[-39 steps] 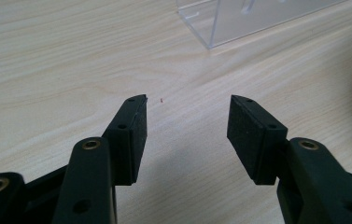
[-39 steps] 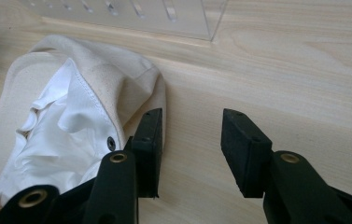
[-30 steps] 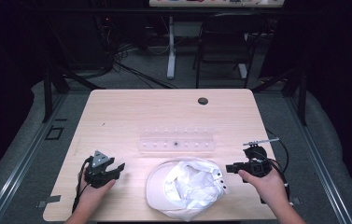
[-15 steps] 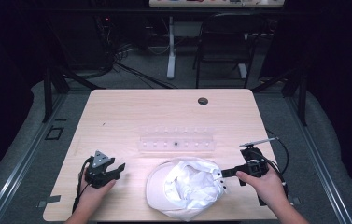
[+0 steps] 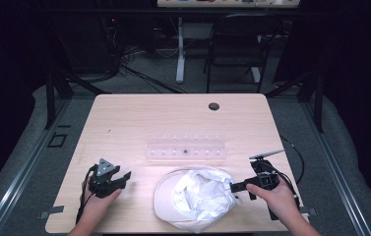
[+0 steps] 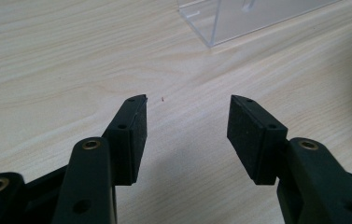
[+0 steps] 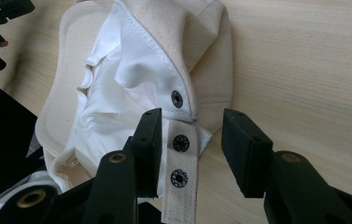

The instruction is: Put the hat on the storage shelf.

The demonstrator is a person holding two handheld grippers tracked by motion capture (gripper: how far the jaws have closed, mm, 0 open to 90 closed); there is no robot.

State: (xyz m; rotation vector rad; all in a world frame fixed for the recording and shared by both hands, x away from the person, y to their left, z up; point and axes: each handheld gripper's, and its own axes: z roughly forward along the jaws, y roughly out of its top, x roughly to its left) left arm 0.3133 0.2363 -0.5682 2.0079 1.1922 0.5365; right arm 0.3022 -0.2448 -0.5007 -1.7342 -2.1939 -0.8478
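Since a second ago the right tongs point(image 5: 235, 187) have crept toward the white cap point(image 5: 195, 197), and their jaws have just been opening a touch wider; the left tongs point(image 5: 124, 177) have kept their place. The cap lies upside down at the near edge of the tabletop point(image 5: 139, 118), between both tongs. Its snap strap point(image 7: 180, 158) runs between the right tongs' wide-open jaws, unpinched. The left tongs gape over bare wood, holding nothing. A clear plastic tray point(image 5: 187, 149) sits behind the cap. Dark room, a chair point(image 5: 234, 44) beyond.
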